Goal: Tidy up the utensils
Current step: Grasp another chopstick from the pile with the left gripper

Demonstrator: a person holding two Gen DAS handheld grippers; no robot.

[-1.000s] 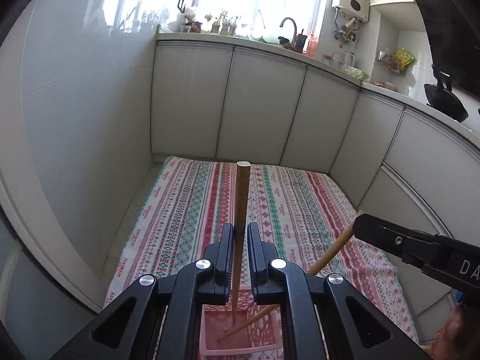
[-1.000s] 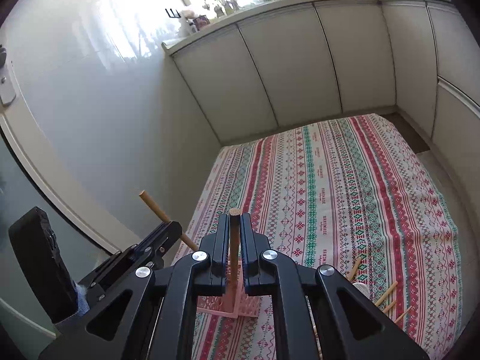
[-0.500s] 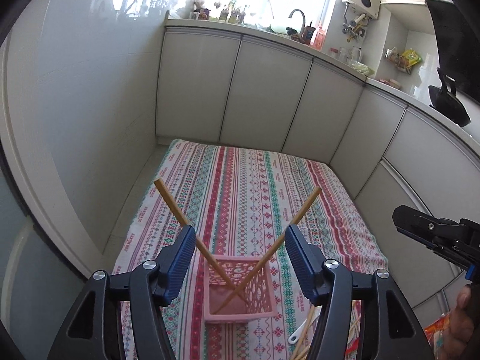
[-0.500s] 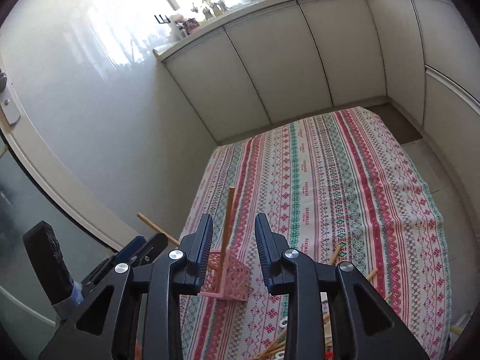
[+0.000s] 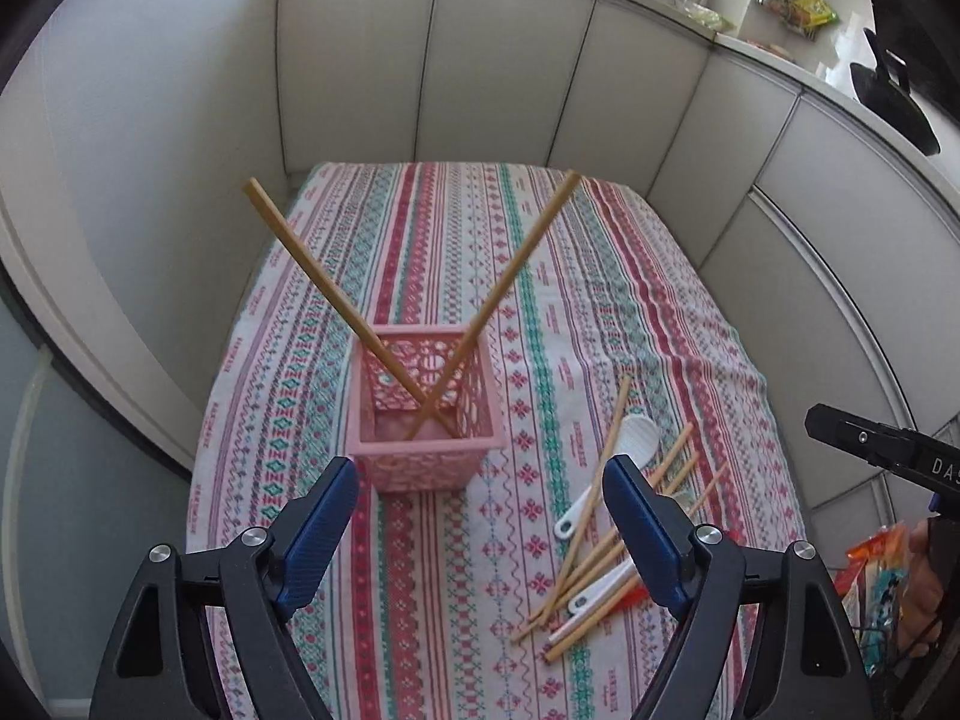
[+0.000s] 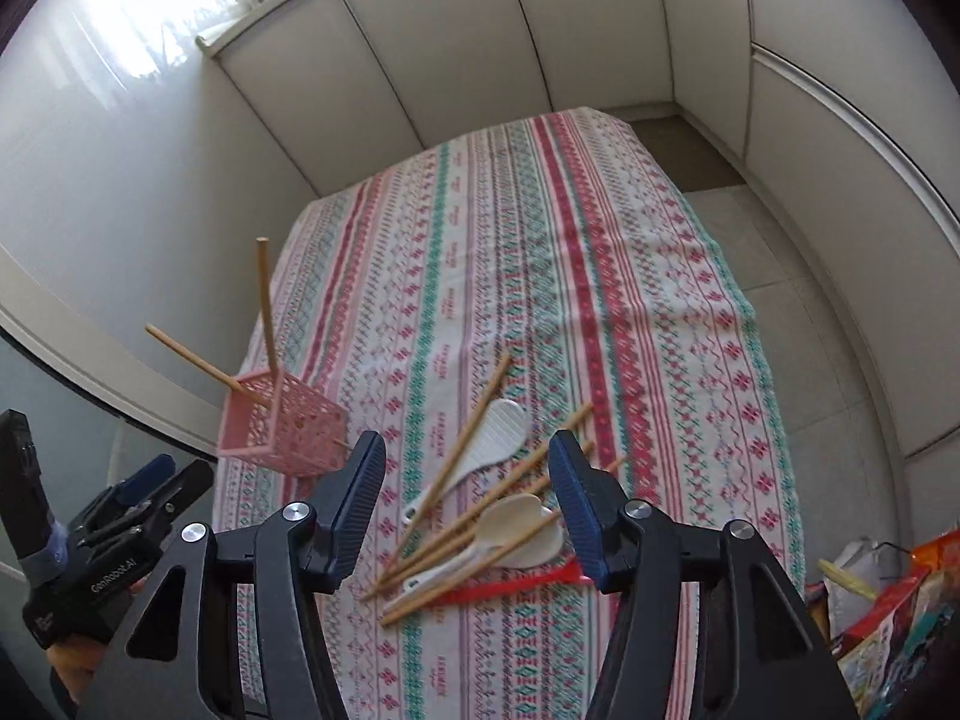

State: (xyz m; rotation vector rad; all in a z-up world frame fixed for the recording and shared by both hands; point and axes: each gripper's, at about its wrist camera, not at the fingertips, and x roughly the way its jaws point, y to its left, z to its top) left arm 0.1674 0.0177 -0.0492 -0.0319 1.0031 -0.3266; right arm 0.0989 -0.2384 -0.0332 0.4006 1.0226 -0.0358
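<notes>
Striped cloth (image 5: 600, 276) bears pink basket (image 5: 429, 456), loose chopsticks (image 6: 474, 516), white spoons (image 6: 492, 438).

Two chopsticks (image 5: 480, 324) crossed in pink basket (image 5: 429, 456), loose chopsticks and spoons (image 6: 480, 516) beside it

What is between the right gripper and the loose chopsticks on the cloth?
Nothing visible. The right gripper, its fingers opening and empty, hangs over the pile of chopsticks and white spoons. The spoons and a red utensil lie tangled among the sticks. The pink basket stands off to the left.
</notes>
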